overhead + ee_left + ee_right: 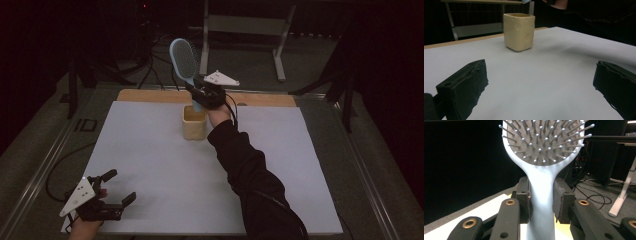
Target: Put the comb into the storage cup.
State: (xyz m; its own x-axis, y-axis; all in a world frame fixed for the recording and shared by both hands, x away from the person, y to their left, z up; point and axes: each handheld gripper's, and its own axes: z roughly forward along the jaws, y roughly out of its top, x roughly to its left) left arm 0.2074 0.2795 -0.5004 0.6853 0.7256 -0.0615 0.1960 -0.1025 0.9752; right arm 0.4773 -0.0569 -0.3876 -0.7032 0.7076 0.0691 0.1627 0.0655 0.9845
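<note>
Blue hairbrush (184,59) pinched tight in right gripper (198,93) just above yellow cup (194,123), handle ready to go down inside; left gripper (120,186) wide open, empty, far from cup.

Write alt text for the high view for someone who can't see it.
The right tongs grip a pale blue plastic paddle hairbrush by its handle, upright above a cream square ceramic cup on a white table mat. The left tongs rest open at the near left corner.
</note>
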